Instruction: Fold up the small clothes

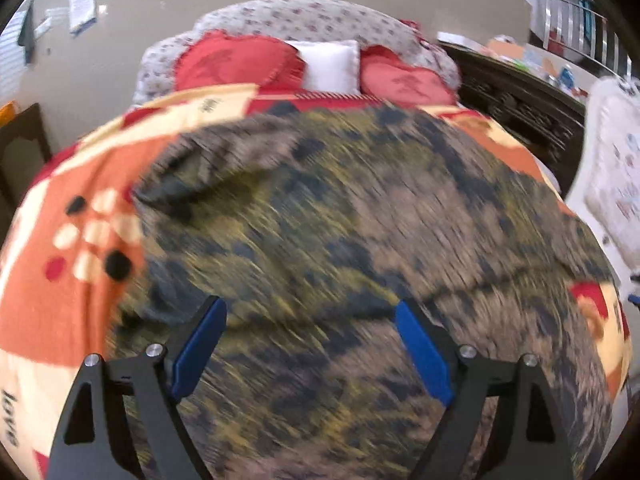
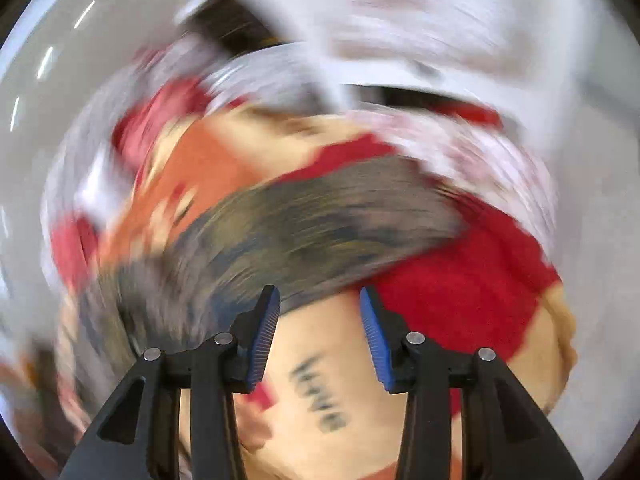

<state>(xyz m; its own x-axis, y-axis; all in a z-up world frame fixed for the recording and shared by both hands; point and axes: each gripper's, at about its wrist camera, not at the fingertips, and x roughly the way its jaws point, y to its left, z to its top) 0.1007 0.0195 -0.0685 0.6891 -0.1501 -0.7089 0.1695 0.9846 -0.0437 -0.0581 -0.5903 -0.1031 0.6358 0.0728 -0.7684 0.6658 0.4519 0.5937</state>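
A camouflage garment (image 1: 340,220) in brown, olive and black lies spread over the patterned orange, cream and red blanket (image 1: 60,300) on the bed. My left gripper (image 1: 310,308) hovers over its near part, jaws wide open, nothing between the blue pads. In the right wrist view, heavily blurred, the camouflage garment (image 2: 288,236) lies just beyond my right gripper (image 2: 318,296). Its jaws stand partly apart over the cream blanket (image 2: 328,344), and nothing shows between its pads.
Two red pillows (image 1: 236,64) and a white cushion (image 1: 330,64) lie at the head of the bed against a floral headboard (image 1: 304,20). A dark wooden cabinet (image 1: 520,104) stands at the right, with a white padded item (image 1: 616,184) nearer.
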